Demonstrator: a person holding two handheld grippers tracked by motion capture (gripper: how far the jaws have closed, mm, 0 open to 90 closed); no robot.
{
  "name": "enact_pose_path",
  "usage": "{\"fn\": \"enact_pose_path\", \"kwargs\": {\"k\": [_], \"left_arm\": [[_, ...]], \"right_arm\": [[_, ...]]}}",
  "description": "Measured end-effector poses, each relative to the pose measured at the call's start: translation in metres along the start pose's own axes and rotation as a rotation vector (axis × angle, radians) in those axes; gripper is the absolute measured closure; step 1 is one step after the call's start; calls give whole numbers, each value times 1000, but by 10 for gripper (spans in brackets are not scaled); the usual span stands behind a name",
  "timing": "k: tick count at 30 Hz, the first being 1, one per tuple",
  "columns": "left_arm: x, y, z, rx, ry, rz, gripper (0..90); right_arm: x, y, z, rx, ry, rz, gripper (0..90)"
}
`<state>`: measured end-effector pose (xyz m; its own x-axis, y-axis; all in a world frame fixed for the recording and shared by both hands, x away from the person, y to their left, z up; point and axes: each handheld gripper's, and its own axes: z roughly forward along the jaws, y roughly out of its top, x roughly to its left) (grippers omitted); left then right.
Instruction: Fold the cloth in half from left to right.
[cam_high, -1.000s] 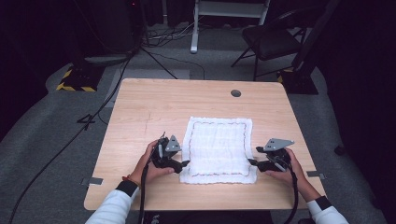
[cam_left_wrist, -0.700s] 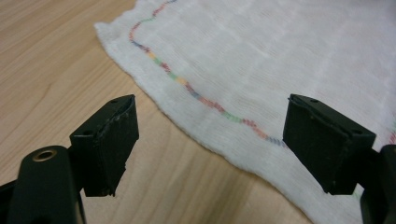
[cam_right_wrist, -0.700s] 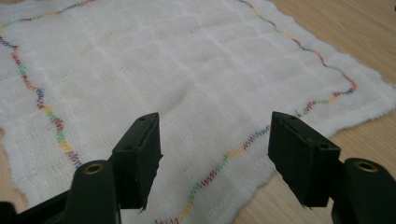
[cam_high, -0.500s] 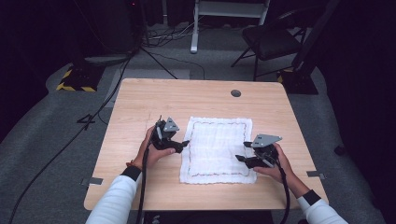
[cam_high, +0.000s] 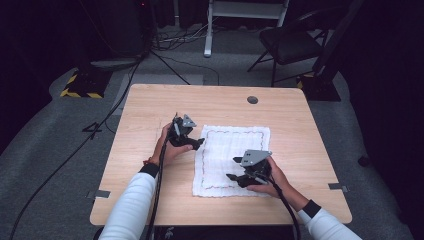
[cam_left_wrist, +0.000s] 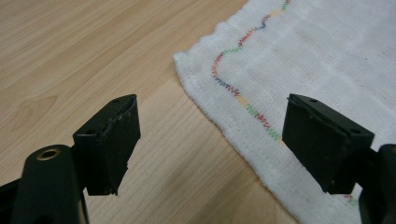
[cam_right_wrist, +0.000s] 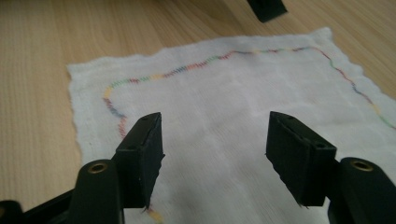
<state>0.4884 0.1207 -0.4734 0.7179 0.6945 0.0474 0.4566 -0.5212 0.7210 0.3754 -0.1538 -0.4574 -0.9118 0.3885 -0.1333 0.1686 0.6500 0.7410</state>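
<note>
Right gripper (cam_high: 235, 169): nearest the person, held in the right hand (cam_high: 270, 179) over the near right part of the cloth; jaws point left across the cloth and stand apart with nothing between them. Its own view looks along the cloth from low above it, pads clear of the fabric.
Right forearm: comes in from the bottom right in a white sleeve with a dark cuff; sleeve cut off by the frame edge.
Left gripper (cam_high: 196, 144): farther up the table, held in the left hand (cam_high: 167, 147) at the cloth's left edge; jaws point right, toward the cloth, spread wide and empty. In the left gripper view one jaw hangs over bare wood, the other over the cloth's border.
Cloth (cam_high: 232, 159): white with a wavy multicoloured stitched line near its hem, lying flat and unfolded on the table (cam_high: 150, 107), right of centre; its near right part is hidden under the right gripper.
Hard to make out: whether either gripper's pads touch the surface beneath.
Far side: a dark round spot (cam_high: 252, 99) in the tabletop; beyond it, a chair (cam_high: 292, 42) in the dark.
</note>
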Motion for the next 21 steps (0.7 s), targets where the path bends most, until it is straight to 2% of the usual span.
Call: {"fn": "enact_pose_path", "kwargs": {"k": [2,4,5,9,10,12,13,15,16,17,20,21], "left_arm": [[2,3,8,6,9,1,193],[3,5,13,12,12,5,193],[5,8,19,18,21,8,191],[7,14,30,24,30,-2,189],[9,18,37,21,31,-15,187],[11,20,41,20,37,-23,186],[13,22,47,25,53,-40,178],[15,23,51,31,50,-51,172],[17,23,55,40,56,-69,172],[18,24,58,43,59,-75,171],[19,25,64,49,59,-97,157],[21,26,66,50,47,-120,157]], "right_arm": [[11,8,9,-8,28,-22,377],[14,9,12,-8,35,-29,378],[21,13,20,3,61,-47,378],[32,18,28,6,85,-60,378],[39,22,33,5,104,-69,377],[41,24,35,5,109,-73,378],[50,27,41,4,132,-91,377],[53,28,43,5,139,-96,376],[57,29,47,8,144,-104,376],[64,30,53,19,161,-122,375],[69,31,58,28,169,-138,375],[73,32,62,32,174,-146,373]]}}
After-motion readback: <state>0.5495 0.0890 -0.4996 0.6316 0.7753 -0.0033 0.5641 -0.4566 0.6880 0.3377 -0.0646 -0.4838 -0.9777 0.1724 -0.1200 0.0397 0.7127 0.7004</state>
